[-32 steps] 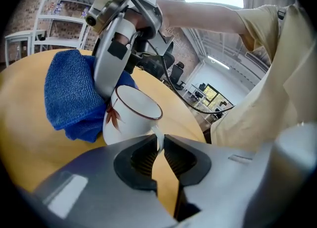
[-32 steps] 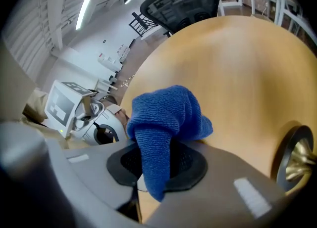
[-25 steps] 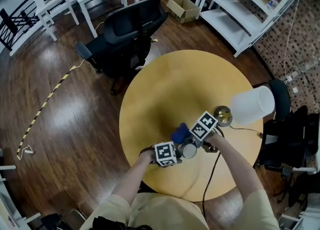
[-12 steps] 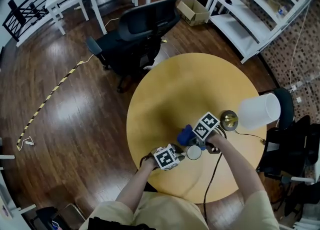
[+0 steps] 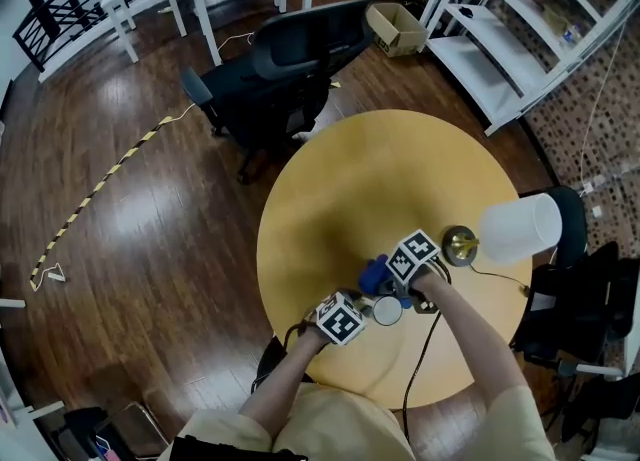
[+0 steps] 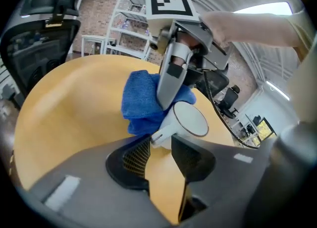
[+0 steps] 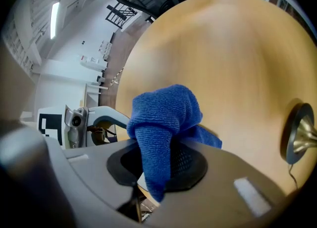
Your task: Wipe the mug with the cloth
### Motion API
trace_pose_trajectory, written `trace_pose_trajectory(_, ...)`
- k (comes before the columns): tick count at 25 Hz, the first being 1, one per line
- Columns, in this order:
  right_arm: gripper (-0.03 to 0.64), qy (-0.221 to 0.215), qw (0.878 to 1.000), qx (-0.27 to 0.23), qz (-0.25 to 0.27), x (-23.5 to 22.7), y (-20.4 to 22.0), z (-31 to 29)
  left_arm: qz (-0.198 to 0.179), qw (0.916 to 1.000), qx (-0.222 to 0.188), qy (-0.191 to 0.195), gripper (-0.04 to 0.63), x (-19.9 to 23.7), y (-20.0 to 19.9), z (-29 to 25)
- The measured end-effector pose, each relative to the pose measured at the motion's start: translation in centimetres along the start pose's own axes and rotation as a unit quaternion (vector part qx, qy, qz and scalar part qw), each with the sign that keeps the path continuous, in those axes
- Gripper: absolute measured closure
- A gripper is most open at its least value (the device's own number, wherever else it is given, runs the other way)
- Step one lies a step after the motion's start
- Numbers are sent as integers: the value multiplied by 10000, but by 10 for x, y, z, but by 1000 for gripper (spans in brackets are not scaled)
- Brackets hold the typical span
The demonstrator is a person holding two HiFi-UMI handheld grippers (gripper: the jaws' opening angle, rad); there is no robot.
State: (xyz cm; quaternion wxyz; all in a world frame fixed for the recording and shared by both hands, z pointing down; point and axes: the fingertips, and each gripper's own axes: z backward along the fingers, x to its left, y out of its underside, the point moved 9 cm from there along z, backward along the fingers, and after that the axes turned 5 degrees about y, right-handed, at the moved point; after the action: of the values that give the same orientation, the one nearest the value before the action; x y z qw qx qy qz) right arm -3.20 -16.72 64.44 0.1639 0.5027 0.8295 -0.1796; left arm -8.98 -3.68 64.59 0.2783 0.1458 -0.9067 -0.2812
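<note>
left hand-held gripper (image 6: 161, 144) just opened round mug (image 6: 187, 121) — right hand-held gripper (image 7: 161, 166) pinches cloth (image 7: 166, 111).

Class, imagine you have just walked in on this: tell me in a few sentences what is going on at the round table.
A person is working at a round wooden table with a gripper in each hand. The right gripper is clamped on a blue cloth, held by the side of a white mug. The left gripper has just been opening its jaws; they stand apart, with the mug's handle at their tips, not squeezed.
</note>
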Motion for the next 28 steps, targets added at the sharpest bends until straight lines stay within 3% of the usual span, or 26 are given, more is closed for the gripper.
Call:
trace_pose_trajectory(6,543,-381,9982,-36,-465,7,9,-16,71,9983,78,-580,542,4,-1,-6)
trace_pose_trajectory(11,543,-1029,9794,-719,-1581,-7,23,-17,165,9978,67,-640,558,8,3,-6)
trace_pose_trajectory(15,543,-1277,9650,-1480,-1747,-19,37,-8,312,9975,167,-608,532,20,14,10)
trace_pose_trajectory(18,543,-1393,9545,-2040,-1668,-23,47,2,876,9945,273,-504,470,26,37,31)
trace_pose_trajectory(20,543,-1330,9506,-2366,-1503,-25,54,9,1442,9894,112,-140,369,17,45,42)
trace_pose_trajectory(23,543,-1098,9492,-2796,-936,-23,55,22,2270,9729,-342,287,267,-3,42,47)
trace_pose_trajectory(26,541,-1125,9425,-3124,-394,-13,52,34,2887,9548,-613,349,232,-23,33,33)
trace_pose_trajectory(28,541,-1289,9371,-3240,-155,-4,49,39,3049,9506,-551,170,233,-30,31,18)
